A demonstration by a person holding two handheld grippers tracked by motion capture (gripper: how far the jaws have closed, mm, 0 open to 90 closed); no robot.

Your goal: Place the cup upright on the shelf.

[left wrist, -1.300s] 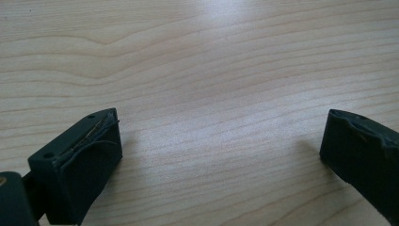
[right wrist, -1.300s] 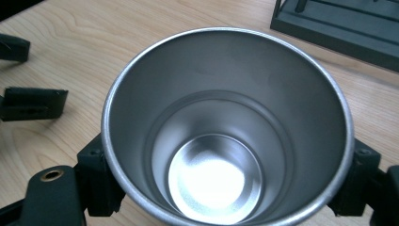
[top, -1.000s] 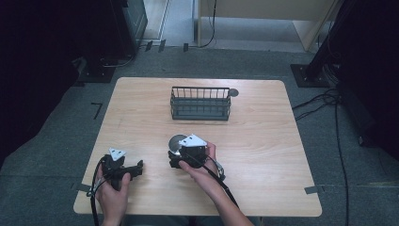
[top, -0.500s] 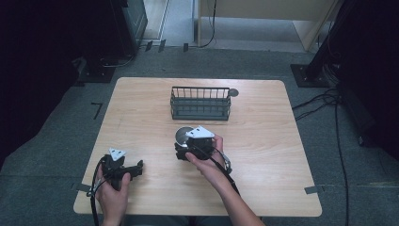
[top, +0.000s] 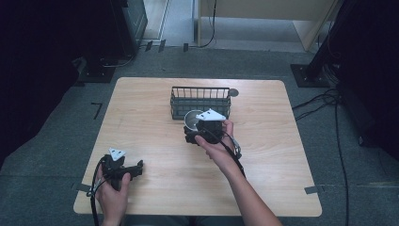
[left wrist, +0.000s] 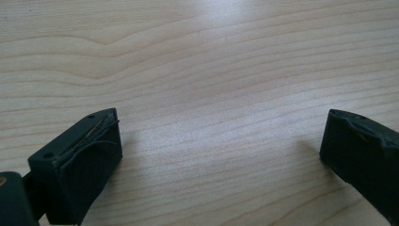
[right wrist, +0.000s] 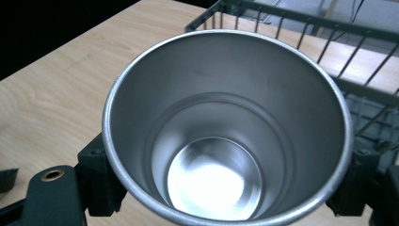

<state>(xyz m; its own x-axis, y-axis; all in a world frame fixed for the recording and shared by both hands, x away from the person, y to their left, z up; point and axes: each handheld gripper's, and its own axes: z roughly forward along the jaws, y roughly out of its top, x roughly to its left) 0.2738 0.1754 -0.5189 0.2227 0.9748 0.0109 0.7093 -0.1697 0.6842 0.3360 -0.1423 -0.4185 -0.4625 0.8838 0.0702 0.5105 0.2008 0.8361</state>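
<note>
Steel cup (right wrist: 226, 127) is sitting pinched between the jaws of the right hand-held gripper (top: 203, 128), its open mouth facing the right gripper view, just at 6 o'clock of the wire basket (top: 200, 101) on the wooden surface (top: 277, 155). Left hand-held gripper (top: 123, 168) is resting at 7 o'clock, jaws spread wide over bare wood.

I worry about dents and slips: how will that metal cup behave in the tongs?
The metal cup looks rigid, thin-walled steel, so probably light and unlikely to flex. Its smooth, shiny, tapered wall could slide between the right tongs' jaws, which clasp it from both sides. Empty and upright, it seems apt to tip or roll if dropped.
</note>
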